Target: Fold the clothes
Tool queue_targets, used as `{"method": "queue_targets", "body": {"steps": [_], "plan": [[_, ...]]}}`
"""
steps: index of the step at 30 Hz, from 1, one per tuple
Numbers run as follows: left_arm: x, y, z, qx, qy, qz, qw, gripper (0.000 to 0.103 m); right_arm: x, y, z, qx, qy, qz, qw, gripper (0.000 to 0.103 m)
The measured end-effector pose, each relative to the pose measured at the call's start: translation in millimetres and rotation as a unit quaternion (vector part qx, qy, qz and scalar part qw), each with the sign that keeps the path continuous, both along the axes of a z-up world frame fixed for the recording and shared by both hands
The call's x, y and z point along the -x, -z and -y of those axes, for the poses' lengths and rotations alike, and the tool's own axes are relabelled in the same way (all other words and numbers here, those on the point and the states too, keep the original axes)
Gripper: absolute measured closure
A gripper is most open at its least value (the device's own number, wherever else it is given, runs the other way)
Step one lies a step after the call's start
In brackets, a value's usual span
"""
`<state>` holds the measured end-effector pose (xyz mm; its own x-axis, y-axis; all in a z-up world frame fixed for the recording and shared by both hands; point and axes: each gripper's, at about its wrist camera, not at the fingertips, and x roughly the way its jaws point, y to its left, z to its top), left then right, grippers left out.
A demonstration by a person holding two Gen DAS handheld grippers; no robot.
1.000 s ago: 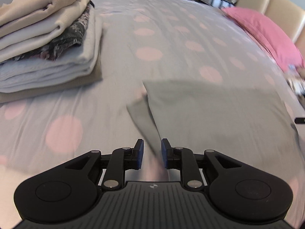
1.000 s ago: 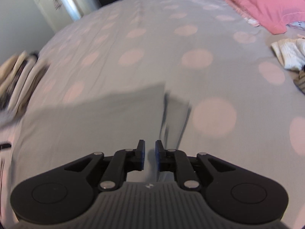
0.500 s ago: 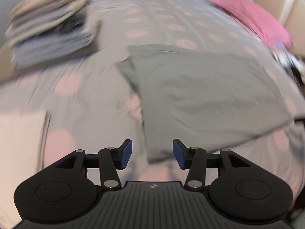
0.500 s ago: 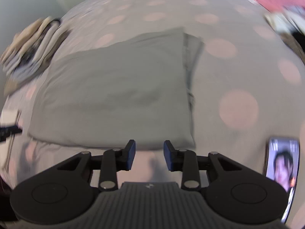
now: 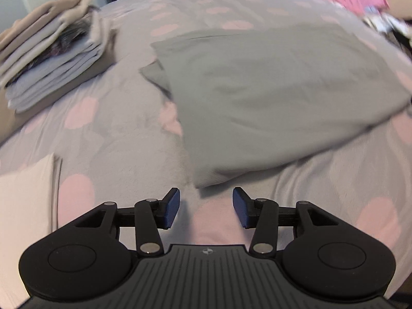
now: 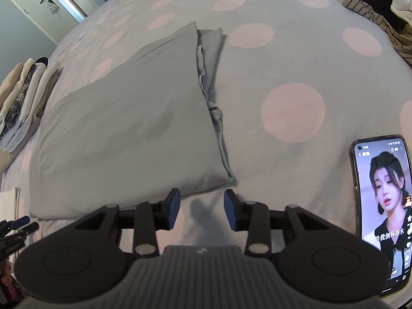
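Folded grey garment (image 5: pixel 270 92) lies untouched just beyond both grippers, left (image 5: pixel 206 207) and right (image 6: pixel 201 209), jaws spread, empty.

The matte black plastic left gripper (image 5: pixel 206 209) has two rounded disc-shaped housings, each with a shallow circular recess, flanking a ribbed dark grey centre plate stamped with a small round emblem. Black linkage bars carry silver pivot screws. Its finger pads (image 5: pixel 172 208) are dark blue slabs. The matte black plastic right gripper (image 6: pixel 202 209) has the same shape, with blue pads (image 6: pixel 173 208).
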<state>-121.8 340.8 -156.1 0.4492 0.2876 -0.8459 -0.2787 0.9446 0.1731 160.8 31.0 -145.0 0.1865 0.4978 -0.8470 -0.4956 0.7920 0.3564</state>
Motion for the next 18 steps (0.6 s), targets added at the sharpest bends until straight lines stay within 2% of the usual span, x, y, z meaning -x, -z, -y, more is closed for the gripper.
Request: {"method": "queue_targets", "body": {"steps": [4,5,6,9,13,16,17,18], "plan": [[-4,7,10,-0.039,0.036,-0.013,0.9985,0.087,0,1,-3,0.001,-0.003,-0.001,1.0,0.062],[-4,7,12,-0.049,0.044,-0.013,0.9978,0.1,0,1,-3,0.002,-0.004,-0.001,1.0,0.062],[-4,6,15,-0.063,0.049,-0.015,0.9967,0.102,0,1,-4,0.003,-0.005,-0.001,1.0,0.062],[-1,5,13,-0.066,0.044,-0.025,0.9966,0.102,-1,2,-2,0.009,-0.001,0.001,1.0,0.062],[5,6,-4,-0.058,0.004,-0.036,0.9977,0.103,-4,4,3,0.012,0.014,-0.004,1.0,0.062],[13,-5,-15,0.0,-0.035,-0.01,0.9993,0.103,-8,3,8,-0.002,0.03,-0.014,0.999,0.061],[15,-9,-19,0.028,-0.053,0.002,0.9982,0.098,-9,2,9,-0.007,0.036,-0.017,0.999,0.06],[16,-13,-25,0.057,-0.072,0.015,0.9956,0.085,-10,1,10,-0.012,0.041,-0.02,0.999,0.057]]}}
